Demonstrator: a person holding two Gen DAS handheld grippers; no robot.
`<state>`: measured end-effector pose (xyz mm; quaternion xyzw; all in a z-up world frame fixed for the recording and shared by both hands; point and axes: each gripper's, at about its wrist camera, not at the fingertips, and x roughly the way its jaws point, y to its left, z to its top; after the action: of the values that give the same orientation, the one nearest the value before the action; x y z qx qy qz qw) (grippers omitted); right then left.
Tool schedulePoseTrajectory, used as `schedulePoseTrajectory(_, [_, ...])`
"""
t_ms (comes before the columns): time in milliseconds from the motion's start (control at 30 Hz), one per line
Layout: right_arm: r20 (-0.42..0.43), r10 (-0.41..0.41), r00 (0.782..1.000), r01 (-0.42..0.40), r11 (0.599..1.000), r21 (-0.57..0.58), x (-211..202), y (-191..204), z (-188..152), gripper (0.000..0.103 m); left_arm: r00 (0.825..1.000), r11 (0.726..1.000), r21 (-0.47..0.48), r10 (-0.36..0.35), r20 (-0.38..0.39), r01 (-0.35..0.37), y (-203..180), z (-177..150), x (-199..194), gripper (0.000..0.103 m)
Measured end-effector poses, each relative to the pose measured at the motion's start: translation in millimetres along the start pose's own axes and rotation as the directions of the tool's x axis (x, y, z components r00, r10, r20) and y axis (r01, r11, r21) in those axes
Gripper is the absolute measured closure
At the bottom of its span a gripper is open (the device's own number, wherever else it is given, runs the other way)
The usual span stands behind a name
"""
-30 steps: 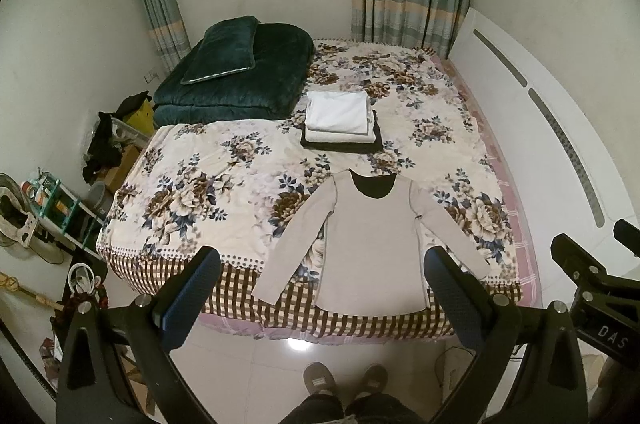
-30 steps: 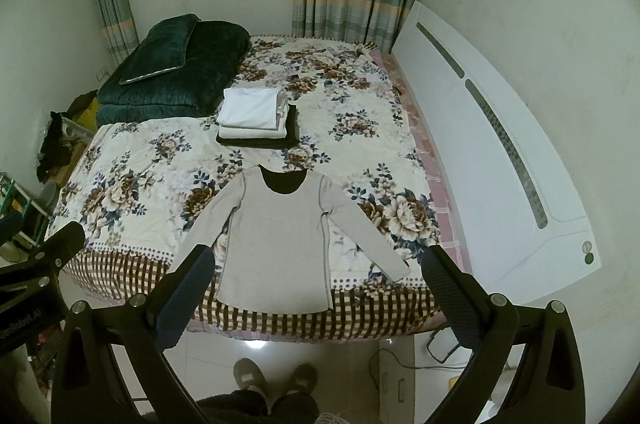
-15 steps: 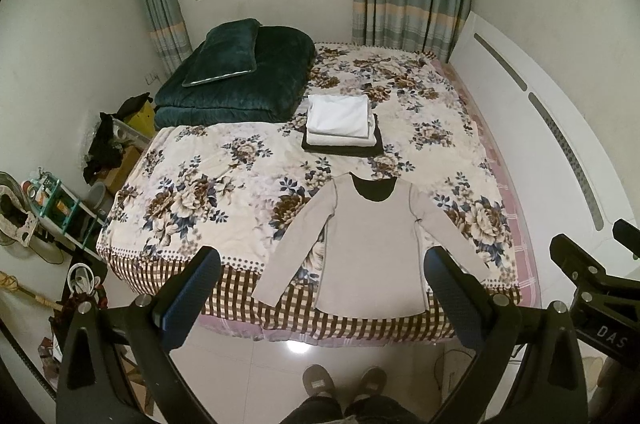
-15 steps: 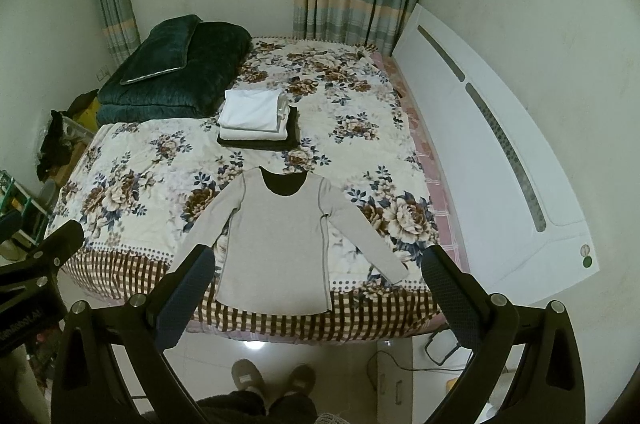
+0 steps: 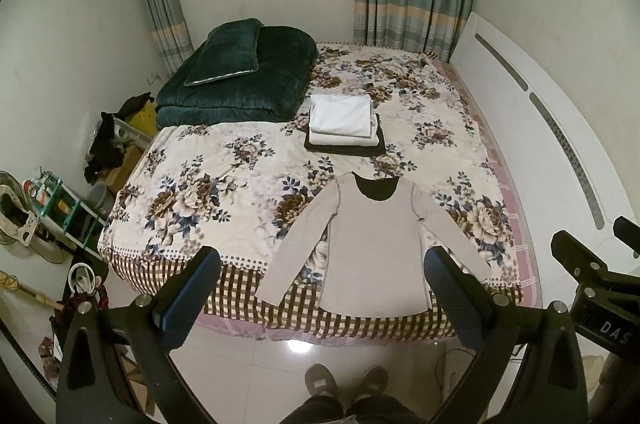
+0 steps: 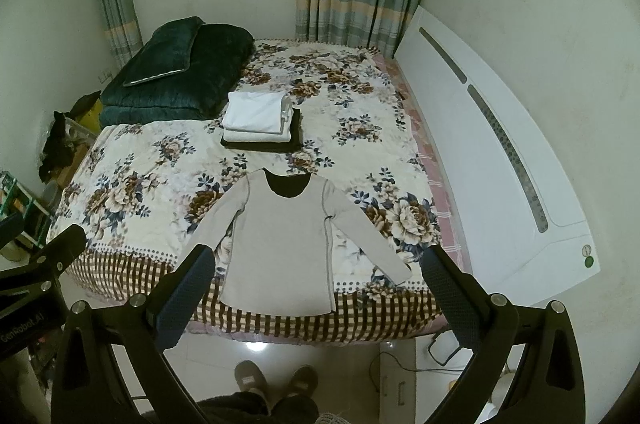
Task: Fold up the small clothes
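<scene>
A beige long-sleeved top [image 5: 376, 240] lies flat on the floral bed near its foot edge, sleeves spread, hem over the checked border; it also shows in the right wrist view [image 6: 284, 244]. A stack of folded white and dark clothes [image 5: 344, 123] sits behind it, also in the right wrist view [image 6: 260, 119]. My left gripper [image 5: 320, 288] is open and empty, held high above the floor in front of the bed. My right gripper [image 6: 316, 284] is open and empty, likewise back from the top.
A dark green folded quilt with a pillow [image 5: 240, 75] lies at the bed's far left. A white headboard [image 5: 540, 127] runs along the right. Cluttered shelves and boxes [image 5: 60, 199] stand left of the bed. The person's slippered feet [image 5: 344, 384] stand on the tiled floor.
Both views have shifted slightly, so the bed and top sit a little lower in frame. Both grippers stay open and empty.
</scene>
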<state>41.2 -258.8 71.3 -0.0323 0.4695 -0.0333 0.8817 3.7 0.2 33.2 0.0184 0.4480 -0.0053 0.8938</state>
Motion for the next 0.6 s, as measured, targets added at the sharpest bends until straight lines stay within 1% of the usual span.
schedulePoseTrajectory(67, [0.002,0.002,1.000,-0.002,1.000,0.006,-0.2,0.6,-2.9,0.000,1.000,1.000,0.000,0.002,0.000,-0.002,-0.6,-3.4,0.1,0.000])
schedulePoseTrajectory(133, [0.003,0.003,1.000,-0.003,1.000,0.012,-0.1,2.8,-0.7,0.000,1.000,1.000,-0.004,0.006,0.010,-0.006,1.8,0.2,3.1,0.000])
schedulePoseTrajectory(233, [0.002,0.001,1.000,-0.001,0.999,0.042,9.3,4.8,-0.7,0.000,0.996,1.000,-0.012,0.029,0.089,-0.028,9.4,-1.3,11.9,0.000])
schedulePoseTrajectory(333, [-0.025,-0.023,0.999,0.026,0.992,0.120,44.7,-11.1,-5.1,0.000,0.984,0.998,-0.007,0.067,0.167,-0.067,12.4,2.0,41.7,0.000])
schedulePoseTrajectory(367, [-0.033,-0.036,0.999,0.041,0.987,0.153,59.9,-20.5,-6.0,0.000,0.979,0.996,0.003,0.089,0.186,-0.092,9.8,3.5,60.6,0.000])
schedulePoseTrajectory(433, [-0.046,-0.064,0.997,0.073,0.970,0.232,98.3,-43.0,-21.5,0.000,0.977,0.993,0.024,0.114,0.179,-0.120,12.3,2.5,93.6,0.000])
schedulePoseTrajectory(500, [-0.083,-0.102,0.991,0.124,0.942,0.313,138.8,-70.4,-32.8,0.000,0.982,0.989,0.053,0.130,0.136,-0.138,9.4,3.3,139.8,0.000])
schedulePoseTrajectory(567, [-0.139,-0.139,0.980,0.183,0.906,0.383,188.3,-102.0,-50.7,0.000,0.989,0.989,0.066,0.127,0.071,-0.131,0.8,1.1,190.3,0.000])
schedulePoseTrajectory(600, [-0.177,-0.140,0.974,0.204,0.884,0.420,214.0,-119.1,-61.1,0.000,0.991,0.989,0.071,0.129,0.045,-0.132,-3.9,-1.3,214.8,0.000])
